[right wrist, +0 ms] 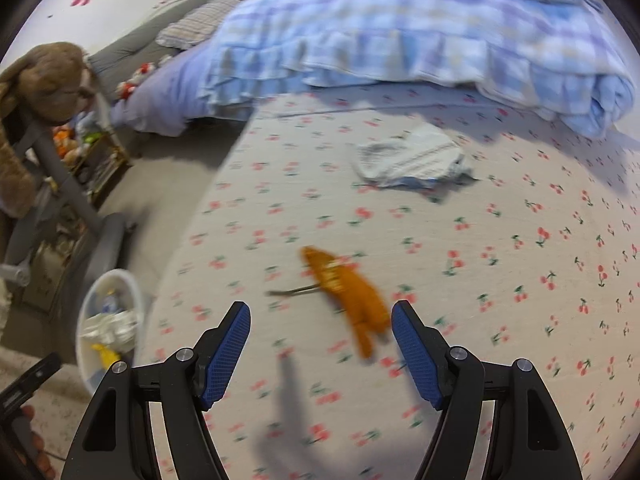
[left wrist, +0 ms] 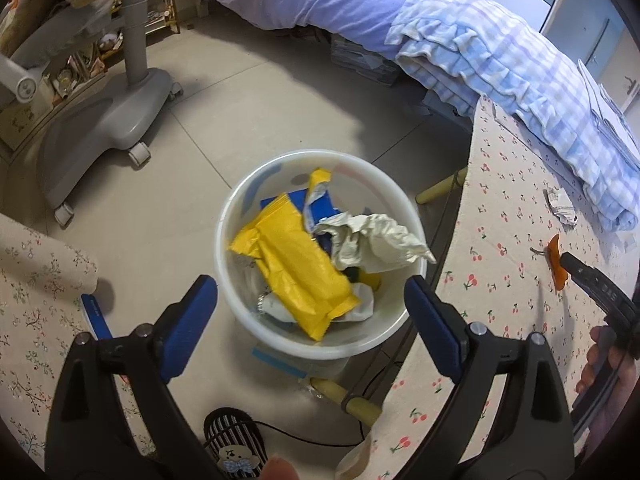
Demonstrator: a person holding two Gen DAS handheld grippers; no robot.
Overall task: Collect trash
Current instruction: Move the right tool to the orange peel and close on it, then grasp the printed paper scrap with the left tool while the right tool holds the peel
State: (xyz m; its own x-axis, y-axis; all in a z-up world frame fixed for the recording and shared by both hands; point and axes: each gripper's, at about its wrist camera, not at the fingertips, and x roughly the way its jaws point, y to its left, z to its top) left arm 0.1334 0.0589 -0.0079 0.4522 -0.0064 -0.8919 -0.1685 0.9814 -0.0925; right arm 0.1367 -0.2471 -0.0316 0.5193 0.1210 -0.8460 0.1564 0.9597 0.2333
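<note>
2 scraps remain on my table (right wrist: 500, 320): orange wrapper (right wrist: 348, 292) and crumpled paper (right wrist: 412, 158). The bin (left wrist: 248, 184) holds several; both my fingers gape empty.

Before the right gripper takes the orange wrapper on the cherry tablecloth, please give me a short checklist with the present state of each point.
1. Right gripper open, nothing between the pads: ok.
2. Orange wrapper lies flat on the cherry-print tablecloth, free of other things: ok.
3. Wrapper centred between the fingers: not ok, it sits nearer the right one.
4. Left gripper open and empty above the white round bin: ok.
5. Room left in the bin: ok.
6. Crumpled white paper remains on the table: not ok.
</note>
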